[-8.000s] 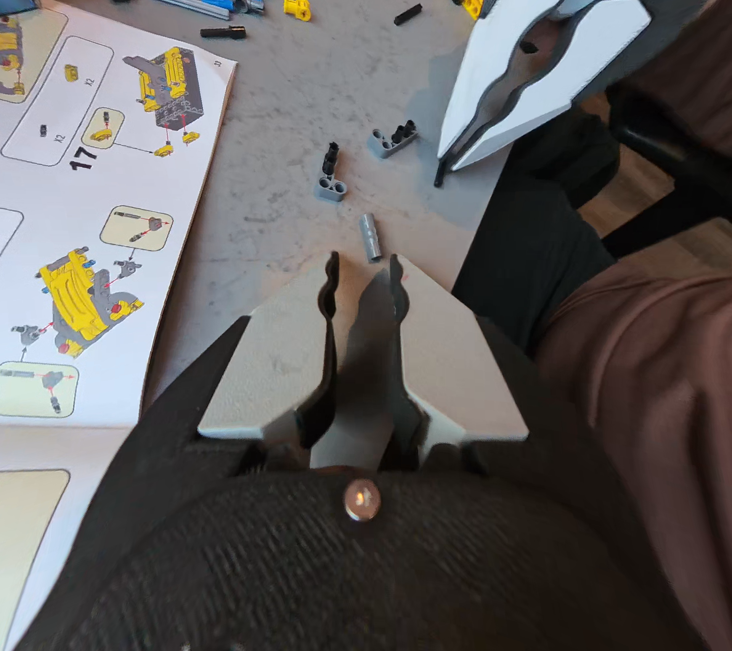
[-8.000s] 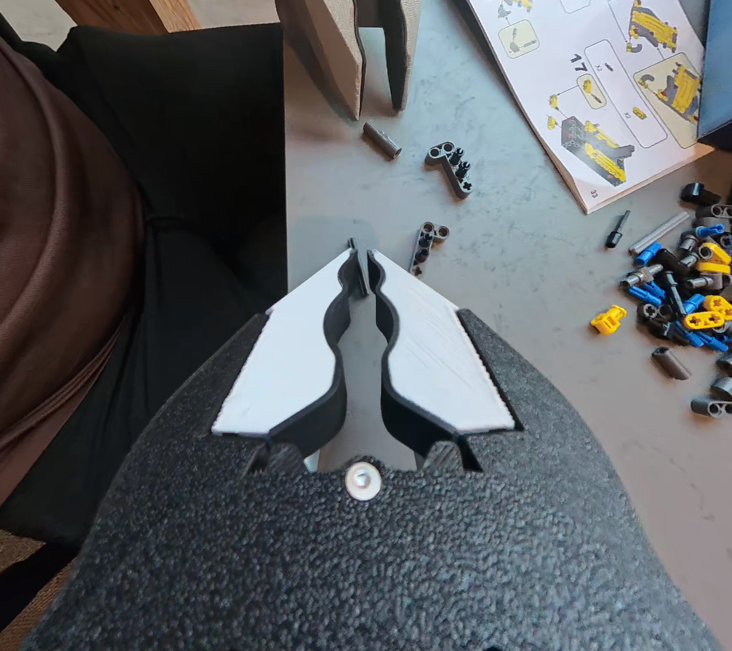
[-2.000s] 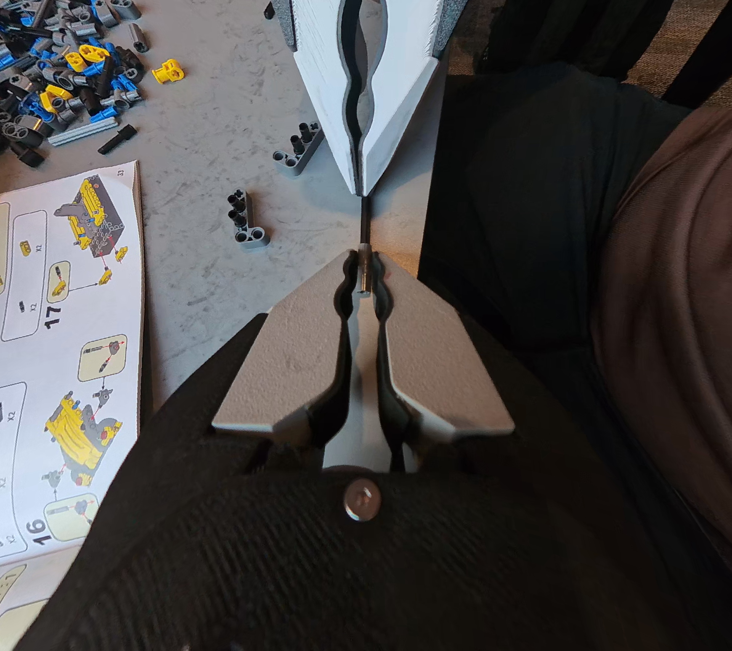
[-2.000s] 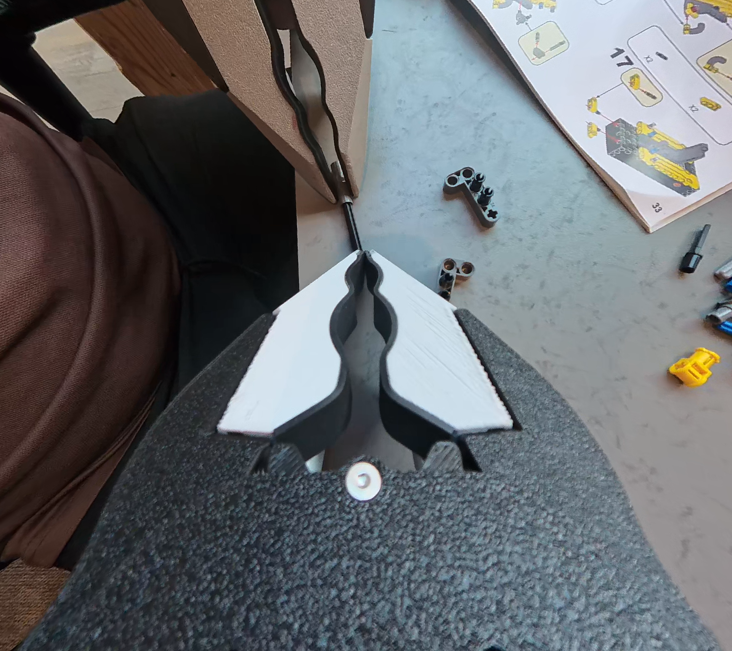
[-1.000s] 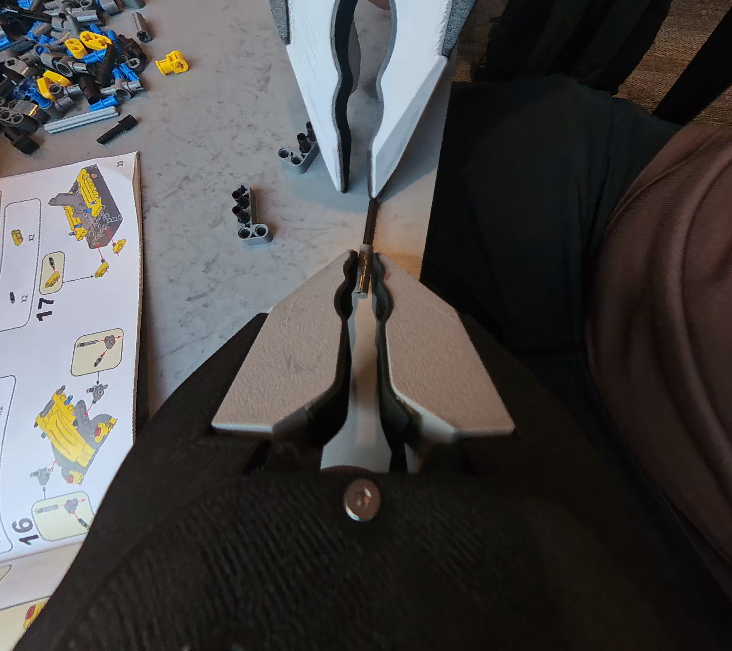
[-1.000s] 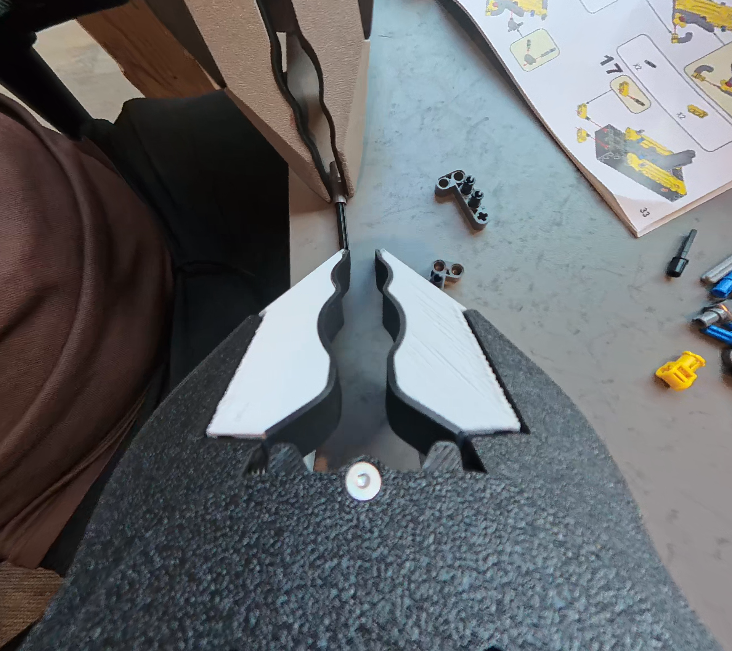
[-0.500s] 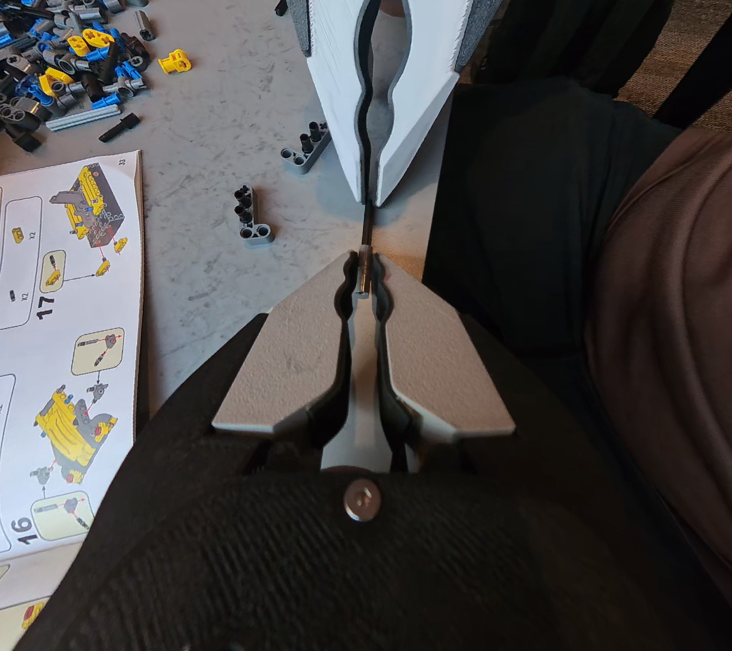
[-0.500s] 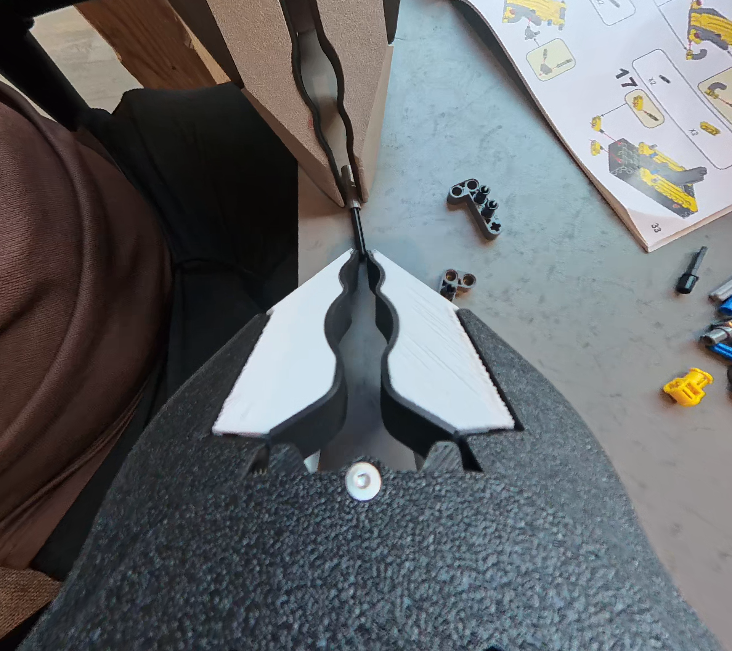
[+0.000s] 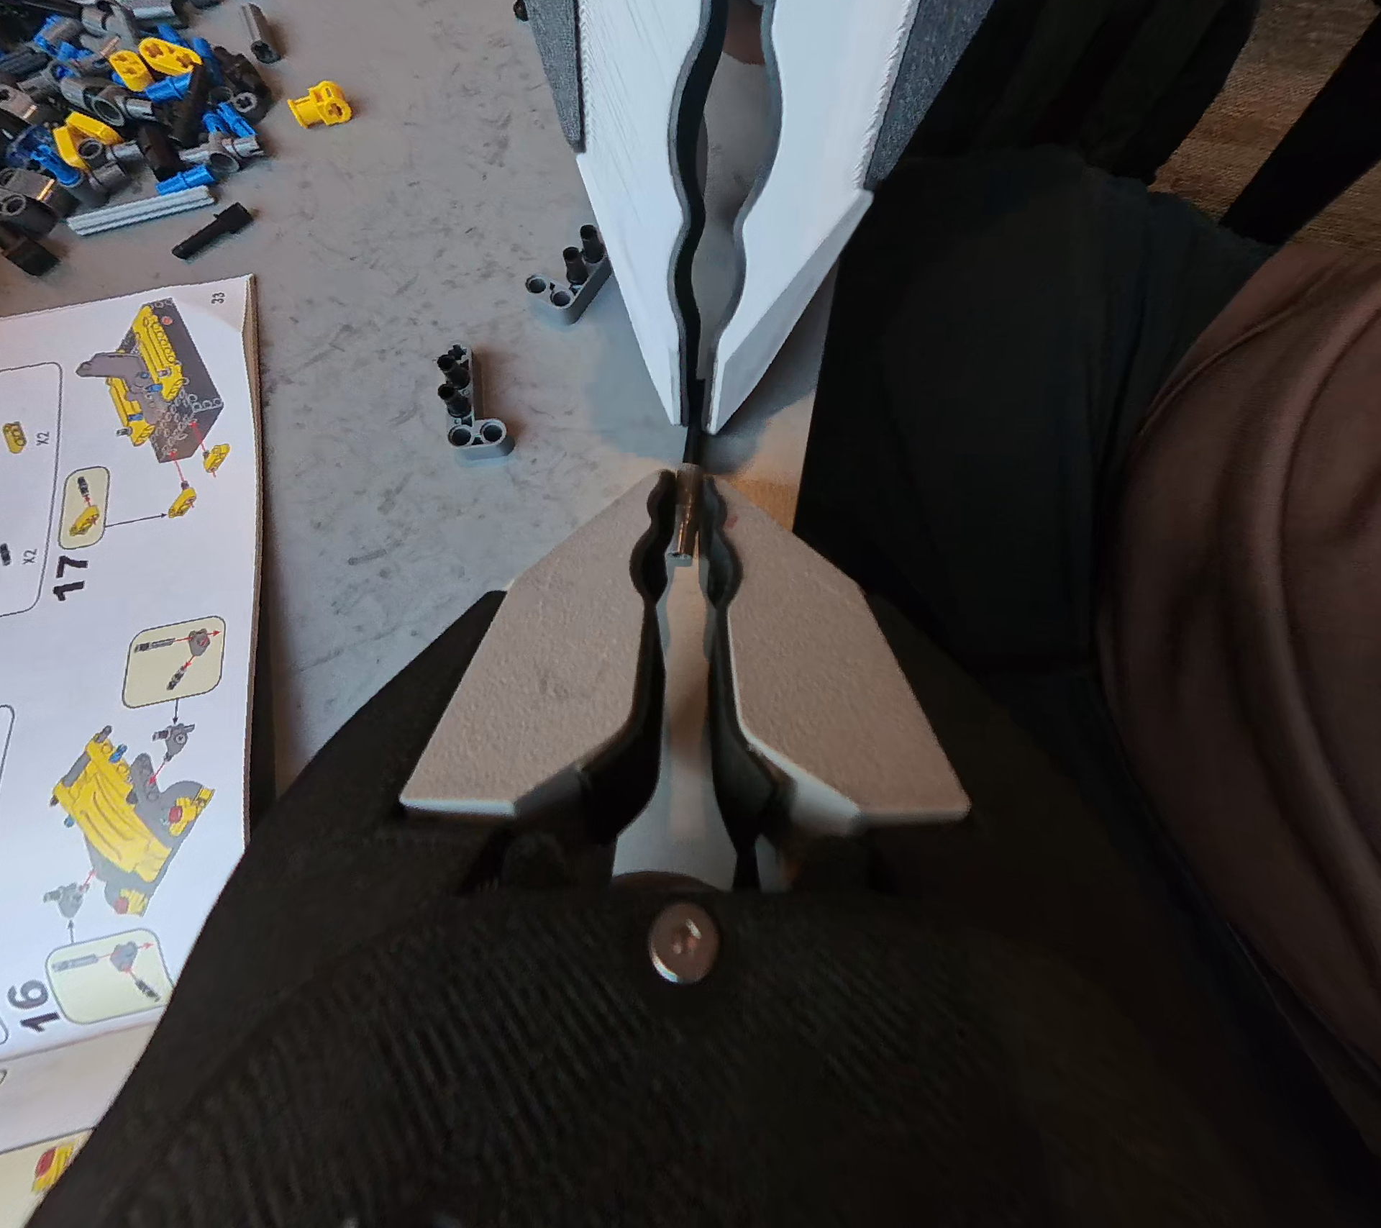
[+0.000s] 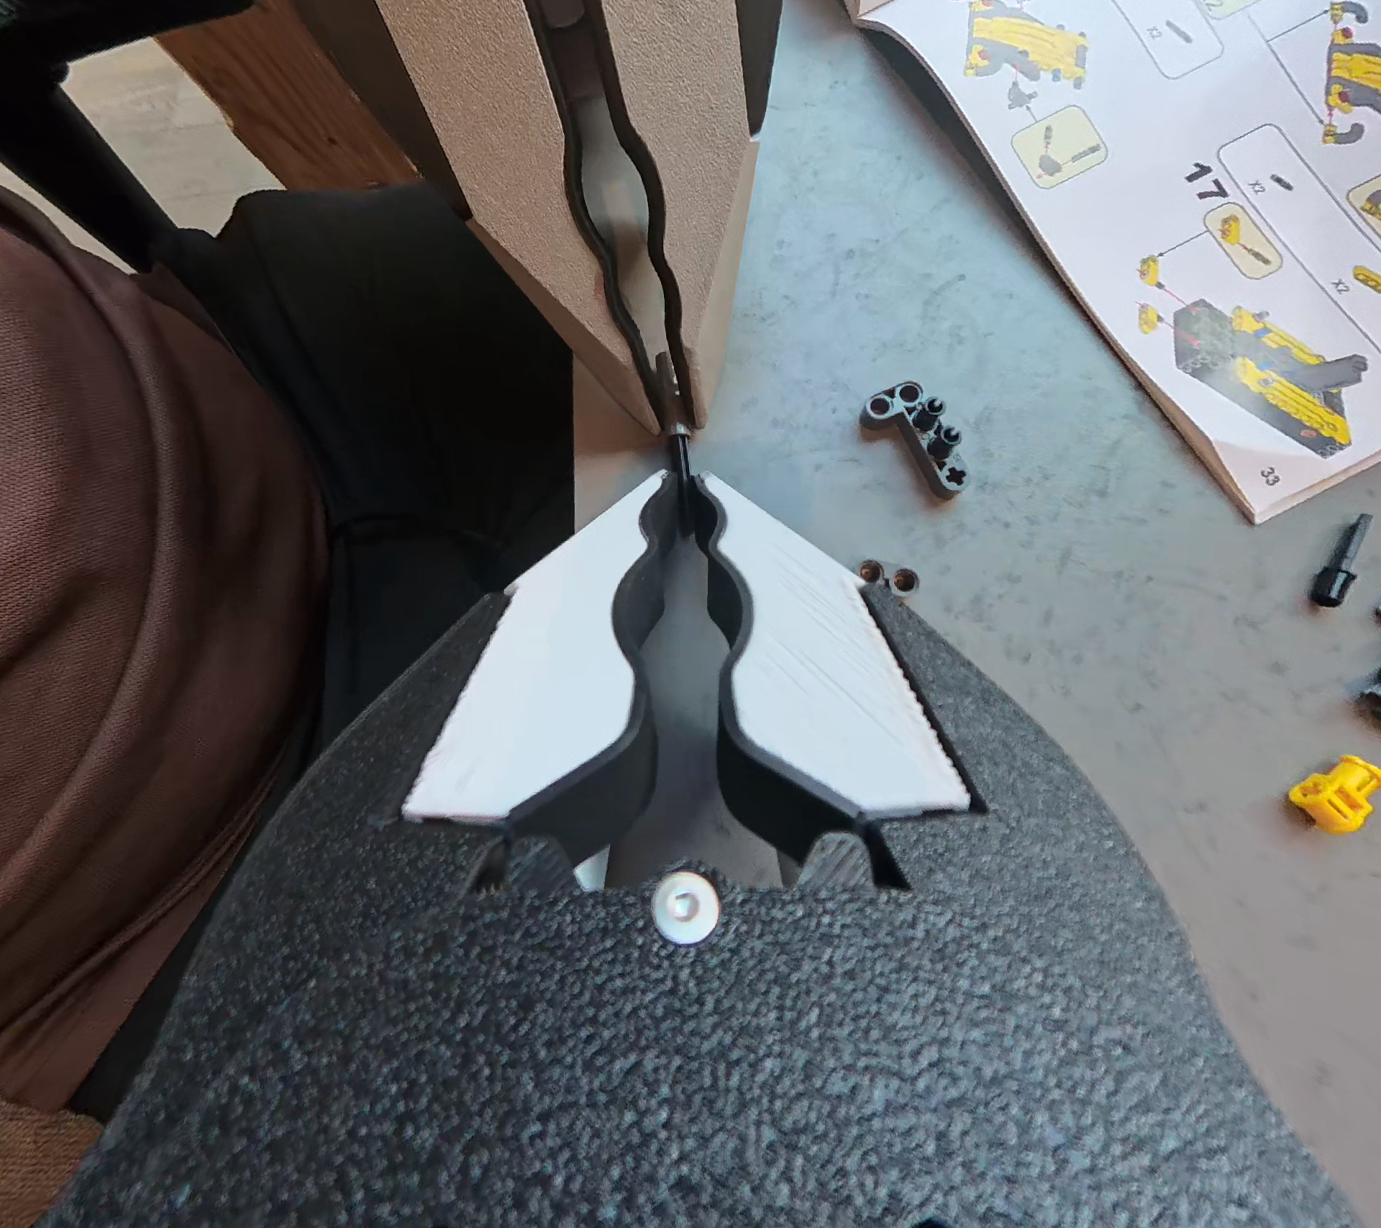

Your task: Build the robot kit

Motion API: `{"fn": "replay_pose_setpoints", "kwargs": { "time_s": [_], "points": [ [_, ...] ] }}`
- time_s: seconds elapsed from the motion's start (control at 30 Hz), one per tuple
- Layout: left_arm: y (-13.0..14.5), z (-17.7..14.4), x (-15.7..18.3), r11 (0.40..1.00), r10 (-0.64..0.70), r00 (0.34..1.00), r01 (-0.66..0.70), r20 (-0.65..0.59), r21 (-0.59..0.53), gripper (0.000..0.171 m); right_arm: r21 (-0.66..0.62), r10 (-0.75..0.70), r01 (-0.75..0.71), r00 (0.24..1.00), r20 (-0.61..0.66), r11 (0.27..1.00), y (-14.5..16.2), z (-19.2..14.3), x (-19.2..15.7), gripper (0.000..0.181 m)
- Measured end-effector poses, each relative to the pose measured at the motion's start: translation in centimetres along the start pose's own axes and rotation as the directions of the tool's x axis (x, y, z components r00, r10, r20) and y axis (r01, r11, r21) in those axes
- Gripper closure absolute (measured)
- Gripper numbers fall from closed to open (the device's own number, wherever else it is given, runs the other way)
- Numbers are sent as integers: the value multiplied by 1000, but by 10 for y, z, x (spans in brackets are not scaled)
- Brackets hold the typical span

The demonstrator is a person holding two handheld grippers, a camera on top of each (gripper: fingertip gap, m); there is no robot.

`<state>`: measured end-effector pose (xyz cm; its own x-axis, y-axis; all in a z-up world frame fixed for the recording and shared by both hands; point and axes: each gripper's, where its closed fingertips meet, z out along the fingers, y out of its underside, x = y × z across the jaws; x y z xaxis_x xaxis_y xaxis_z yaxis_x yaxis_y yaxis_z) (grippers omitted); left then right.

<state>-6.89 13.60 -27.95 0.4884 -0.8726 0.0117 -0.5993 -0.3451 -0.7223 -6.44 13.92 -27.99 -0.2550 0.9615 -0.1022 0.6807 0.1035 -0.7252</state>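
My left gripper (image 9: 686, 498) is shut on a small grey sleeve (image 9: 685, 523); a thin black axle (image 9: 693, 447) sticks out of the sleeve's far end. My right gripper (image 10: 681, 482) is shut on the other end of that black axle (image 10: 681, 456). The two grippers face each other tip to tip, a short way apart, over the near edge of the grey table (image 9: 418, 161). The right gripper also shows in the left wrist view (image 9: 695, 418), and the left gripper (image 10: 676, 418) with the grey sleeve (image 10: 665, 389) in the right wrist view.
Two grey angled beams with black pins (image 9: 469, 403) (image 9: 572, 284) lie just left of the grippers. An open instruction booklet (image 9: 112, 594) lies at the left. A pile of blue, yellow, grey and black pieces (image 9: 112, 71) sits at the back left. A person's lap (image 9: 1121, 519) is right of the table edge. Less than 4 cm separates the two grippers' tips.
One second ago the right gripper was open beside the axle; it then shut on the axle's end. The two grippers now stand closer, with less axle showing between them.
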Motion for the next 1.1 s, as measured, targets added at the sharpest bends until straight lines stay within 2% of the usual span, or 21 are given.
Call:
{"fn": "replay_pose_setpoints", "kwargs": {
  "time_s": [0.3, 0.47, 0.6, 0.73, 0.9, 1.0, 1.1],
  "points": [
    [-1, 0, 2, 1000, 7, 1000, -7, -14, 12, 169, 46, -3, 3, 1000, 8, 999, -3, -6, -1, 174],
    [-1, 0, -7, 1000, -2, 998, 2, 60, 9, 168, 44, 32, -31, 999, -20, 999, 5, -15, 5, 174],
    [-1, 0, -15, 998, -61, 995, 60, 82, 13, 169, 41, 69, -66, 994, -82, 997, 8, -16, 15, 171],
    [0, -1, -17, 987, -161, 986, 160, 41, 23, 168, 22, 72, -70, 991, -113, 997, 10, -15, 19, 171],
    [-3, -6, -20, 956, -282, 959, 283, -14, 81, 149, 19, 69, -67, 989, -132, 998, 11, -15, 21, 170],
    [0, -11, -21, 951, -299, 954, 300, -25, 77, 149, 22, 77, -74, 987, -138, 997, 11, -15, 22, 171],
    [9, -14, -21, 959, -280, 960, 280, -12, 45, 159, 22, 59, -56, 987, -150, 998, 10, -15, 22, 173]
  ]
}}
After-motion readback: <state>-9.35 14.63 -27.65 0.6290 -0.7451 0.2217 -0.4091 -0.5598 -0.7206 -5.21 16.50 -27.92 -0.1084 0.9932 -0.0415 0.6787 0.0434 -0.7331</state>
